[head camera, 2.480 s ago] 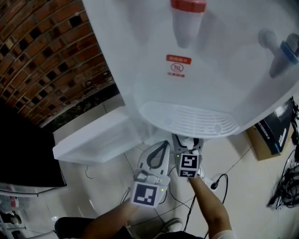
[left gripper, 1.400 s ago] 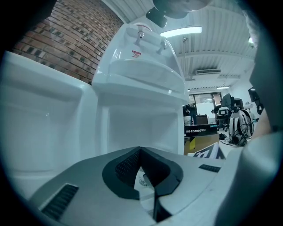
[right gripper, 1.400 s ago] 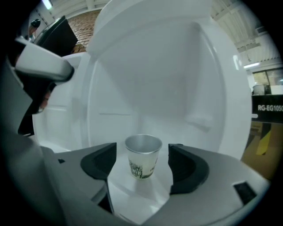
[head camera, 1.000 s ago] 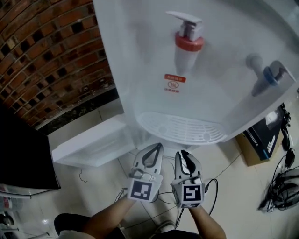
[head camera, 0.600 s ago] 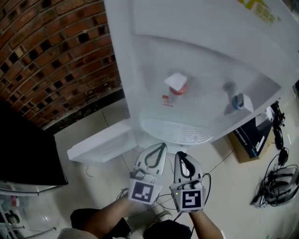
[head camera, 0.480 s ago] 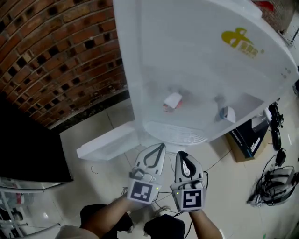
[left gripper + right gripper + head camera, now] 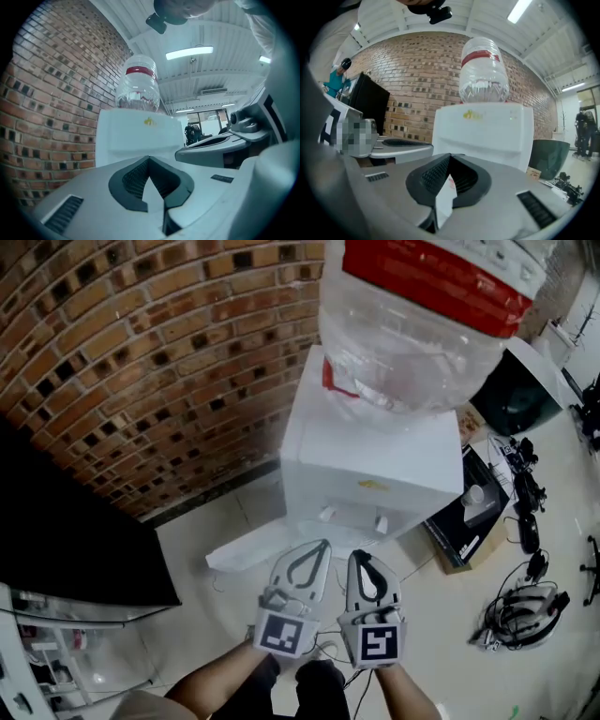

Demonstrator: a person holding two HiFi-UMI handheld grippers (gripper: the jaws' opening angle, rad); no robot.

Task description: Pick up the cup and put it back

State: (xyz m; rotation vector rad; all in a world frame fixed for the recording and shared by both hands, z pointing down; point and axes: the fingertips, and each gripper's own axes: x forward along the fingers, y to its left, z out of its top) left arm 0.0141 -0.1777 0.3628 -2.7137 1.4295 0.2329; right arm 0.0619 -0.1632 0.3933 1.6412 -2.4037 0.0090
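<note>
Head view and both gripper views show me no cup, so I cannot place it relative to the tongs. Judging from the task alone, I expect a cup used at a dispenser to be light and thin-walled, easy to crush or tip, and perhaps slick if wet. I would take it across the middle of its wall with a gentle squeeze and keep it upright.

Counting from the biggest down:
- One brick wall [image 7: 141, 352] lies ahead and to the left of the left tongs [image 7: 317, 549].
- One black panel [image 7: 66, 531] is farther out on that same side.
- One water dispenser [image 7: 375, 460] stands just beyond both sets of tips.
- One clear bottle [image 7: 403, 324] sits on top of it, high above the tongs.
- One cardboard box [image 7: 469, 507] is off to the right of the right tongs [image 7: 359, 559].
- Two tongs are side by side, nearly touching. Each has its jaws pressed together on nothing, as each gripper view confirms.
- Two small taps [image 7: 325, 514] [image 7: 382, 522] are on the dispenser's front, ahead of the tips.
- Cups in view: none.
</note>
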